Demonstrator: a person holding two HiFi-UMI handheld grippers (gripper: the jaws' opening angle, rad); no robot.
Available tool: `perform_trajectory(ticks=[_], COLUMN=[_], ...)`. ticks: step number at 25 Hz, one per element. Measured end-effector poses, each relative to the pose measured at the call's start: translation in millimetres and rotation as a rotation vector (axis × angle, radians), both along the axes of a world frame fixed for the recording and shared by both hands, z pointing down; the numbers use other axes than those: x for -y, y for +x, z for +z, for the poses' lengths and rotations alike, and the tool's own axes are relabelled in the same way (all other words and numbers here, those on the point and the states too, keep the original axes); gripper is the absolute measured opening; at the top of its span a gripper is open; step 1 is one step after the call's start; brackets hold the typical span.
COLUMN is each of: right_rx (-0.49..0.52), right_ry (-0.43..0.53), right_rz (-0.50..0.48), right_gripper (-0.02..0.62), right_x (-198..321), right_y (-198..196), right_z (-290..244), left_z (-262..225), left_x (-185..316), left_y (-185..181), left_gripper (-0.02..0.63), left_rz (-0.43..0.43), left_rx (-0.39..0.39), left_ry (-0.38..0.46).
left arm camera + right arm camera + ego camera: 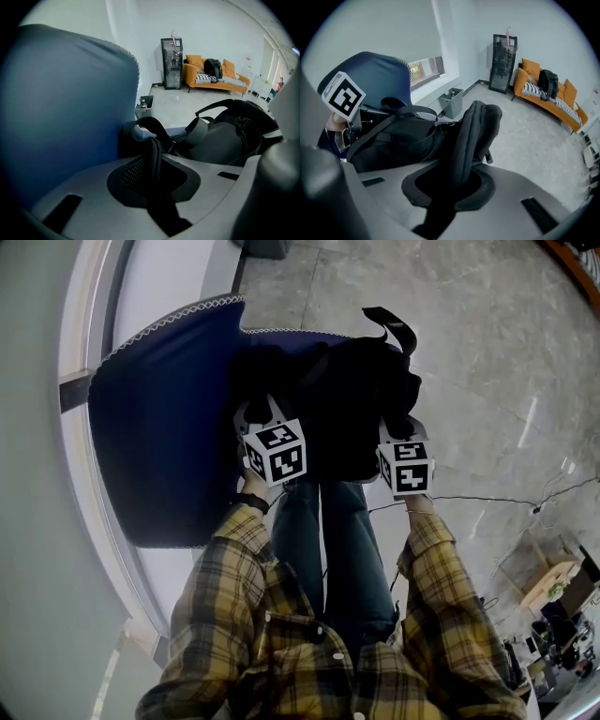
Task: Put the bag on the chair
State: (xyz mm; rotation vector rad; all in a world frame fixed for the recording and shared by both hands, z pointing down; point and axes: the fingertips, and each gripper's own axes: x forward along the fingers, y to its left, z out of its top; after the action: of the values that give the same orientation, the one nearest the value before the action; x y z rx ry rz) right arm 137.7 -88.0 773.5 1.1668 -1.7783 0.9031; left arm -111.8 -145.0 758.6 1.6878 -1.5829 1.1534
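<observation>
**Backpack held by two straps at the blue chair**

Nearest are the person's yellow plaid sleeves (427,615), one behind each of the two grippers. The left gripper (152,164) is closed on a thin black strap that runs up between its jaws. The right gripper (457,180) is clamped on a thick padded strap. Both straps belong to one black fabric backpack (356,399), which hangs just beyond the marker cubes, over the seat of the single dark blue upholstered chair (159,446) and close against its backrest. Whether it rests on the seat cannot be told. To the right lies grey marbled floor (487,343) with a thin cable (478,499) across it. Farther off, by the wall, an open grey bin (452,101) holds a few small items. Beyond it stand a black glass-door cabinet (171,63) and an orange sofa (211,77), which carries a second black backpack (213,69).
</observation>
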Motion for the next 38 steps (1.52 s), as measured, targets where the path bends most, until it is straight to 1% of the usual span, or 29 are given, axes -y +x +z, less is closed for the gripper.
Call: perform_trajectory(ticks=[7, 13, 18, 21, 22, 25, 27, 29, 34, 36, 38], right_rx=[0.031, 0.037, -0.009, -0.027, -0.031, -0.038, -0.037, -0.036, -0.036, -0.034, -0.03], right_ry=[-0.034, -0.044, -0.049, -0.045, -0.045, -0.05, -0.058, -0.066, -0.081, -0.074, -0.065], right_rz=[0.002, 0.014, -0.027, -0.03, -0.03, -0.015, -0.001, 0.009, 0.056, 0.074, 0.079], right_gripper=[0.044, 0.049, 0.06, 0.069, 0.072, 0.096, 0.118, 0.144, 0.245, 0.262, 0.264], right_x=[6.1, 5.7, -0.2, 0.3, 1.1, 4.4, 4.3, 1.1, -6.4, -6.7, -7.3], right_y=[6.6, 0.4, 6.1, 5.3, 5.7, 10.4, 12.6, 13.0, 22.8, 26.9, 29.3], right_z=[6.7, 5.7, 9.1, 9.5, 9.2, 7.1, 5.2, 2.8, -2.9, -8.2, -14.7], left_z=[2.3, 2.3, 6.5, 8.2, 8.0, 6.0, 4.4, 0.7, -10.7, -16.3, -21.4], left_x=[5.3, 4.3, -3.3, -3.6, -3.2, -1.3, -1.0, -2.3, -10.7, -14.0, -18.0], left_y=[7.3, 0.7, 3.7, 1.2, -0.6, -5.2, -8.0, -10.4, -7.6, -6.7, -6.1], left_gripper=[0.061, 0.061, 0.077, 0.085, 0.099, 0.151, 0.175, 0.192, 0.22, 0.225, 0.225], left_rz=[-0.009, -0.024, -0.047, -0.057, -0.072, -0.123, -0.133, -0.133, -0.114, -0.103, -0.094], left_rx=[-0.003, -0.006, -0.003, 0.002, 0.001, -0.014, -0.026, -0.041, -0.066, -0.07, -0.074], left_ry=[-0.005, -0.002, -0.008, -0.008, -0.008, -0.014, -0.02, -0.019, -0.004, 0.004, 0.008])
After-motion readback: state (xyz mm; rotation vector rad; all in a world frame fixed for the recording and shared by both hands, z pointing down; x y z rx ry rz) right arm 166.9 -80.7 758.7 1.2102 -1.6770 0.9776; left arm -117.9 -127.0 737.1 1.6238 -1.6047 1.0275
